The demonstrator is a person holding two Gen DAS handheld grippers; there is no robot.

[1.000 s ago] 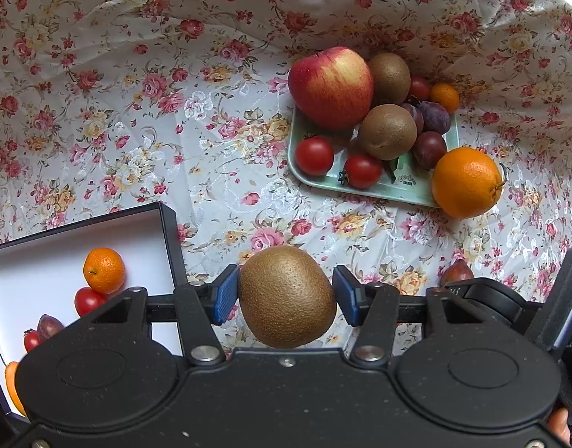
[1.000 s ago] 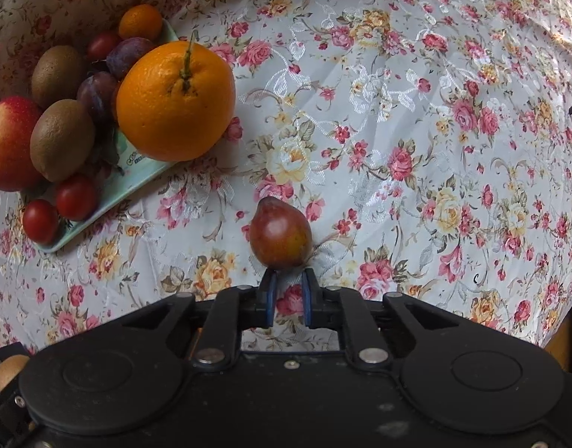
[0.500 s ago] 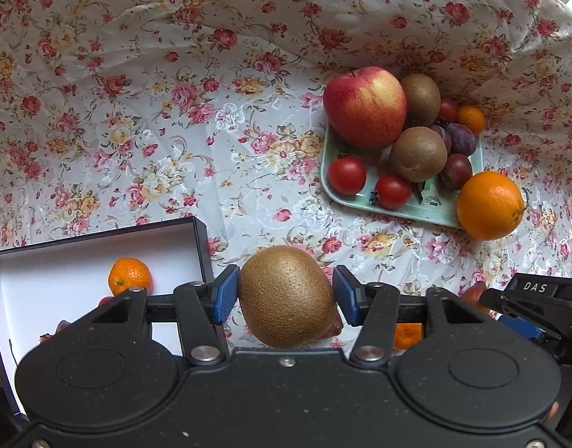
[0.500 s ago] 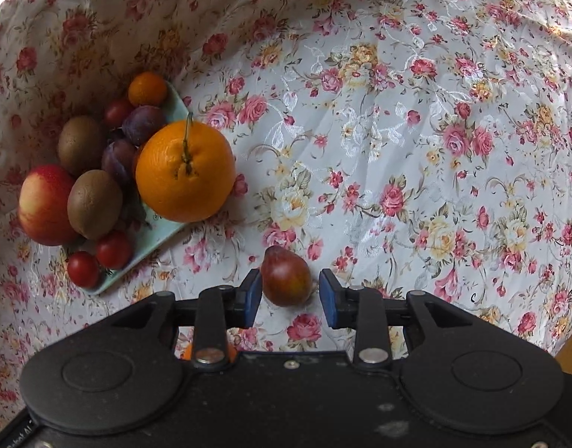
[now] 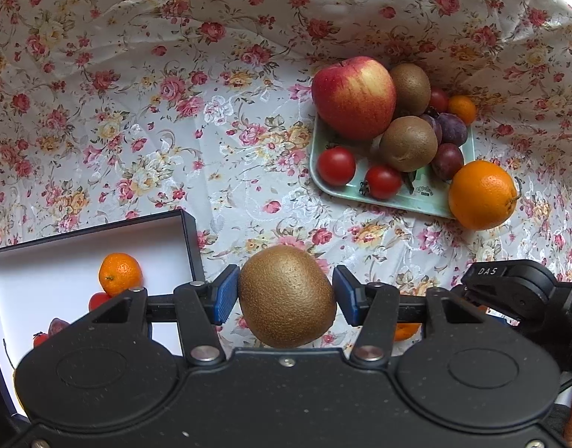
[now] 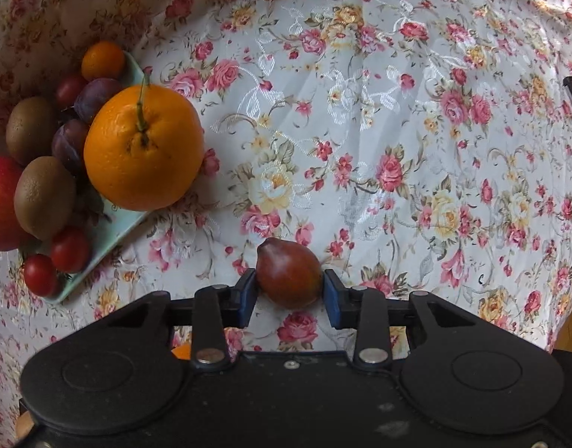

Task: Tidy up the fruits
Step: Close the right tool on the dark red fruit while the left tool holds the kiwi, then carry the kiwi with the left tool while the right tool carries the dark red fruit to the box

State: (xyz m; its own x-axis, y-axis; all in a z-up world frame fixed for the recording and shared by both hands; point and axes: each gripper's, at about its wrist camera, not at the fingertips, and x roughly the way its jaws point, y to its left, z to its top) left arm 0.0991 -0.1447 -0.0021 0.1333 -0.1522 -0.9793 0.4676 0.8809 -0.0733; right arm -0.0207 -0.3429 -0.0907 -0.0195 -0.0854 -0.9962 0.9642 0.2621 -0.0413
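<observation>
A kiwi [image 5: 287,296] is gripped between the left gripper [image 5: 286,295] jaws, just beside the box [image 5: 190,239]. A dark red fruit [image 6: 288,275] is gripped by the right gripper [image 6: 289,295] jaws, near the tray [image 6: 110,227].

tablecloth [image 5: 136,112]: white, pink floral | tray [image 5: 427,198]: mint | box [image 5: 190,239]: navy

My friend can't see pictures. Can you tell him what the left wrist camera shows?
A brown kiwi sits between the left gripper's blue jaws above a flowered tablecloth. Left is a white box holding a tangerine; behind, a green tray with an apple.
</observation>
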